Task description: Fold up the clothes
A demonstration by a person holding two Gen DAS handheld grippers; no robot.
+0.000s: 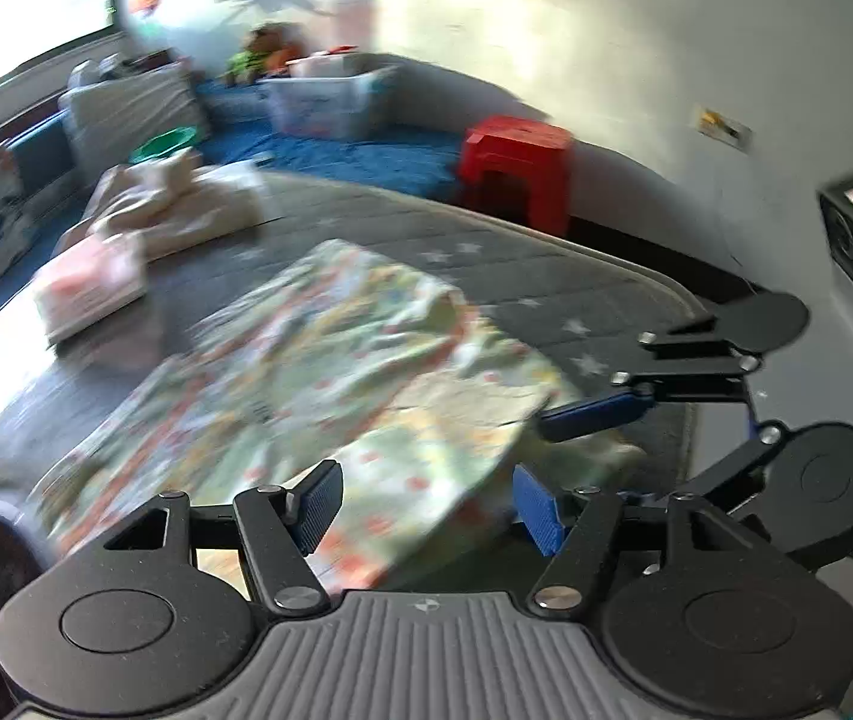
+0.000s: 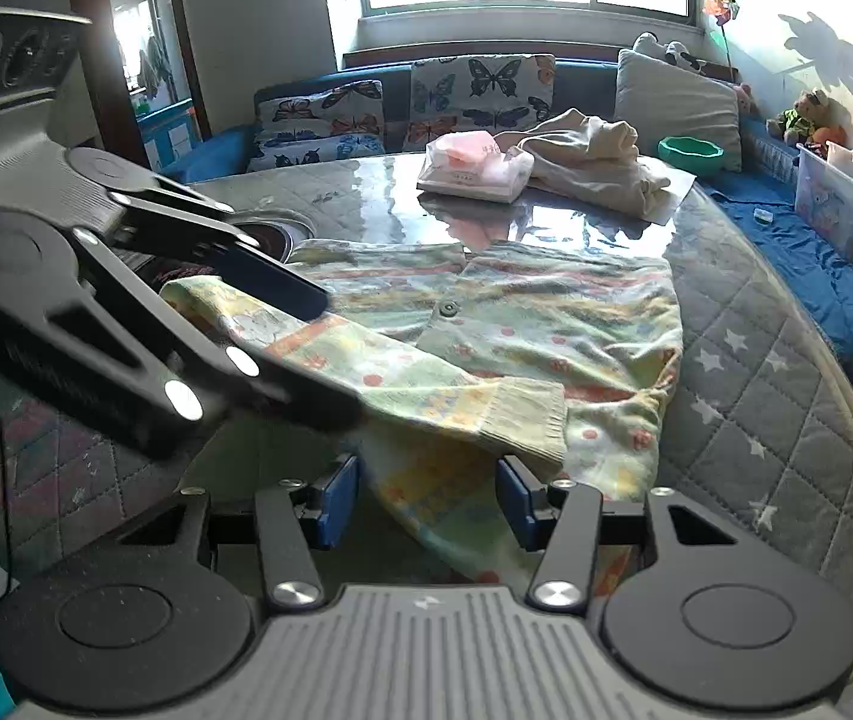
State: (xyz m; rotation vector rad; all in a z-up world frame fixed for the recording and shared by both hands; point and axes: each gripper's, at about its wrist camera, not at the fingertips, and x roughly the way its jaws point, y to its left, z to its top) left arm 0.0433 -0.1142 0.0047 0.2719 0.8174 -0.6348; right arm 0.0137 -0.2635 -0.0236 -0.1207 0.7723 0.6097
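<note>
- Now, left wrist view: the left gripper (image 1: 426,507) stands open, its blue ribbed pads on either side of the printed garment (image 1: 330,372) but not pressing it (the picture is blurred). The garment lies on the quilted grey table cover (image 1: 402,228). I judge the fold is just laid; lift away straight, without dragging the soft cloth.
- Right wrist view: the right gripper (image 2: 429,501) is half open over the hem, holding nothing. The ribbed cuff (image 2: 525,420) rests across the front, near a button (image 2: 448,308).

Shirt (image 2: 486,324) on table (image 2: 756,360), packet (image 2: 474,171) behind it, garment (image 2: 594,162) right of packet
</note>
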